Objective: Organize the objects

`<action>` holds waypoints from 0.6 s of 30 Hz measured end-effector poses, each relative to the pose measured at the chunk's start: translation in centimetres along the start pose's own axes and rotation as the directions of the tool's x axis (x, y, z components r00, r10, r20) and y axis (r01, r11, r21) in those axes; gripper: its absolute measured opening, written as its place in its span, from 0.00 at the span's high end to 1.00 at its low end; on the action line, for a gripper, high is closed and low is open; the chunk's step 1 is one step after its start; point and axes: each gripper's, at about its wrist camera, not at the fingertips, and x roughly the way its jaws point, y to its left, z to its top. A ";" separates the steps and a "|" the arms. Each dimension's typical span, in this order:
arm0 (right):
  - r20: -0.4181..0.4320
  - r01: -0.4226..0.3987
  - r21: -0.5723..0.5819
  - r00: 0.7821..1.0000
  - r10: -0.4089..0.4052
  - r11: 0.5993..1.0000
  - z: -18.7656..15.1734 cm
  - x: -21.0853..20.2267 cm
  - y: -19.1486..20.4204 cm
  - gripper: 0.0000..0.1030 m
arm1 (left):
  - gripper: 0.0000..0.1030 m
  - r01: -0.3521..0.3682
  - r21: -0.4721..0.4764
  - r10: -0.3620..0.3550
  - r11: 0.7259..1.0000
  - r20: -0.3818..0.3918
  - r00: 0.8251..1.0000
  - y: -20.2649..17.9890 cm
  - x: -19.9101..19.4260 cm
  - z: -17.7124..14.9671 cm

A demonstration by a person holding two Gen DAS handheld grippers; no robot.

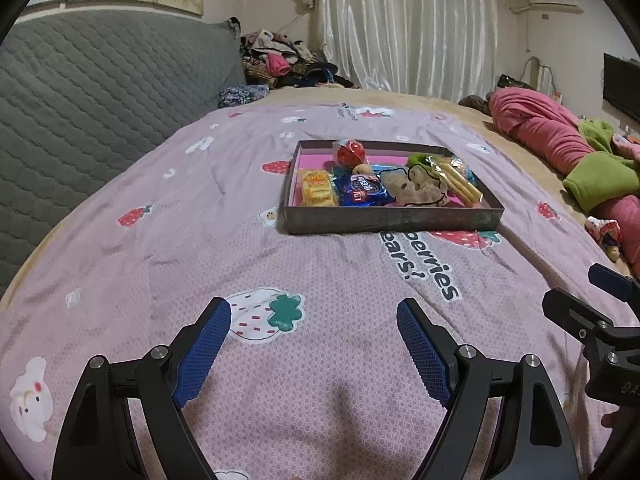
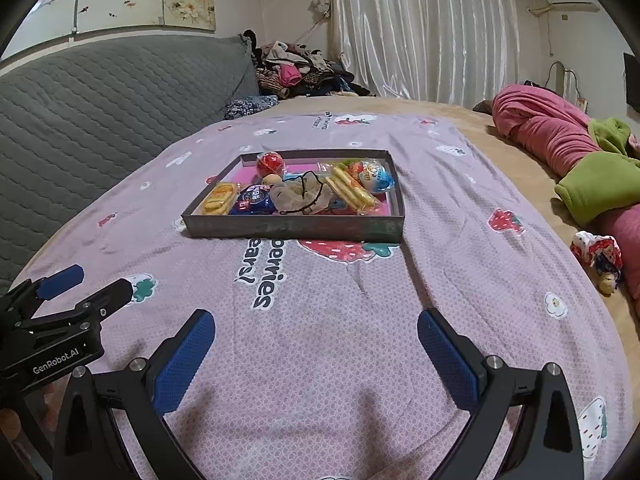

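Tray: a shallow rectangular box with dark, worn grey walls and a pink floor; it sits on the bed, well ahead of both your hand-held grippers; in the right view it lies left of centre, its near wall just above the printed word "berries".
Contents: all inside the tray, packed close and touching; a yellow pack at the left end; a blue pack just beside it; a beige plush with a black cord in the middle; a red ball at the far wall; long yellow wafers in clear wrap toward the right; an egg, white, blue and orange, at the far right corner, plain only in the right view.
Sheet: lilac, printed with strawberries, flowers and bears; it covers the bed under the tray.
Left hand-held gripper: your jaws stand wide apart, blue pads facing each other, nothing between them; it hovers over the sheet, near a white strawberry print; seen from the right it sits at the left edge.
Right hand-held gripper: jaws wide as well, holding nothing, low over the sheet; in the left view only its tips show at the right edge.
Blankets: pink and green, bunched at the bed's right side, well apart from the tray.
Clothes: a heap at the far end, before the curtain.
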 end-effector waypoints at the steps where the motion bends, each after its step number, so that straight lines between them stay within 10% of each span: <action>1: -0.004 -0.002 0.001 1.000 0.002 1.000 0.0 0.1 0.0 0.01 | 0.16 0.000 -0.001 0.000 1.000 0.003 1.000 0.0 0.0 0.0; 18: -0.017 0.002 0.011 1.000 -0.001 1.000 -0.2 0.2 -0.1 0.01 | 0.16 -0.001 -0.005 0.001 1.000 -0.013 1.000 -0.2 0.4 -0.4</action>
